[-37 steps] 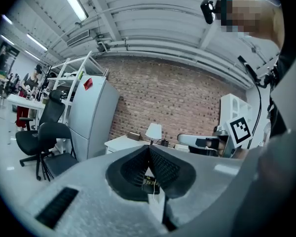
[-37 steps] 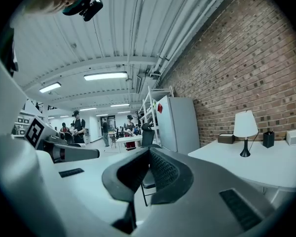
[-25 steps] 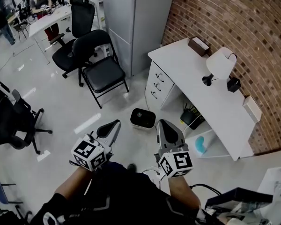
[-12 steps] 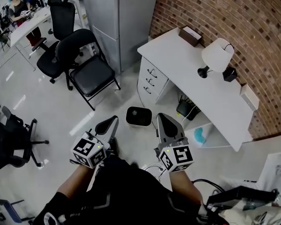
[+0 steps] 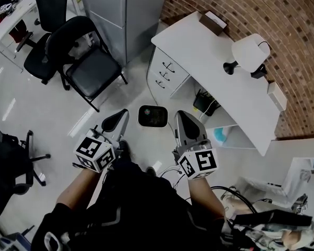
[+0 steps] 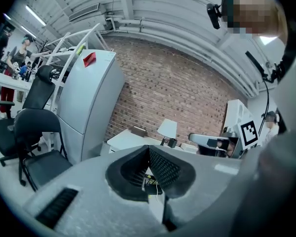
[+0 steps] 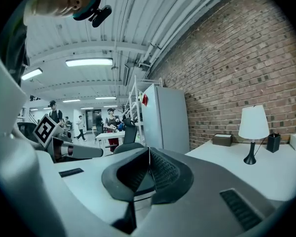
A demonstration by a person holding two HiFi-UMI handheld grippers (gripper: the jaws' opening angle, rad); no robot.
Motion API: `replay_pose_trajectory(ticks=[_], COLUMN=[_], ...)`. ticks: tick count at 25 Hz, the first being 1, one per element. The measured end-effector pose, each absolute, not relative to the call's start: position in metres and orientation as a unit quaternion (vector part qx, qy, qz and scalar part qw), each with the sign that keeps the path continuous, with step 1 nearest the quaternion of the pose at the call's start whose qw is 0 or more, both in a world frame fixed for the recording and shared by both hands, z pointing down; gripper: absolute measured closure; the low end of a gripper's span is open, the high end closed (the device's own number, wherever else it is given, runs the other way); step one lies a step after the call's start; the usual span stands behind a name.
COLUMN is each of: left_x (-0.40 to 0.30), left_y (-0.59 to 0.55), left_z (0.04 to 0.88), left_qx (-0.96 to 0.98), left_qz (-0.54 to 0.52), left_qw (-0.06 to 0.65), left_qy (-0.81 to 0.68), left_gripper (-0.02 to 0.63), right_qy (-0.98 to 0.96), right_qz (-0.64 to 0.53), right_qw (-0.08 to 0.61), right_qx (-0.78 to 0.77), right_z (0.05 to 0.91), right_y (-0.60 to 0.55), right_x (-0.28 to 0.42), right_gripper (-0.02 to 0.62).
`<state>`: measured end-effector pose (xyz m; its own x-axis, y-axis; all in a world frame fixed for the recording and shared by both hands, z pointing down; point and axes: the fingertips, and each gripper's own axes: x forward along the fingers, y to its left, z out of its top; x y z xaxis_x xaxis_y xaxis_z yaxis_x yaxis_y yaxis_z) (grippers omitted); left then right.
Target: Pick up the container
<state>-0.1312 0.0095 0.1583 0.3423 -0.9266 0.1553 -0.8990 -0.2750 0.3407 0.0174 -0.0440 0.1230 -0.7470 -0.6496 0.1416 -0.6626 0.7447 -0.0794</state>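
Task is barely begun: the container (image 5: pixel 153 116) is seen untouched on the floor (image 5: pixel 68 114), near the drawer end of the counter (image 5: pixel 209 51). The left claw (image 5: pixel 120 117) and right claw (image 5: pixel 182 117) are held closed and empty, with the container seen between them, well below. Lowering, opening and the grasp are all left to be done.

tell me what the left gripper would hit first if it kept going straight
Probably the desk: the shut left gripper points roughly level at its near end. The container on the floor seems to lie below that line; depth is unclear.
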Motion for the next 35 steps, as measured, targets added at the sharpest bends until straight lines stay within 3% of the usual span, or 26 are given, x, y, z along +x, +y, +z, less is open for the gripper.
replay_pose_trajectory(ticks=[16,25,28,35], left_x=[-0.174,-0.18,-0.182,-0.185], left_y=[-0.04,-0.066,-0.069,-0.071], left_z=[0.248,0.37,0.418,0.532], left_qx=[0.809,0.776,0.759,0.712], left_qz=[-0.028,0.002,0.016,0.023], left_qw=[0.243,0.29,0.304,0.361], left_qy=[-0.534,-0.561,-0.575,-0.601], left_gripper=[0.598,0.598,0.598,0.598], right_qy=[-0.934,-0.928,-0.917,-0.909], right_qz=[0.076,0.12,0.157,0.194], right_qw=[0.116,0.158,0.185,0.237], right_qx=[0.33,0.316,0.315,0.282], right_z=[0.215,0.361,0.42,0.528], right_y=[-0.072,-0.078,-0.072,-0.048], right_x=[-0.054,-0.053,-0.046,-0.049], right_gripper=[0.586,0.58,0.501,0.482])
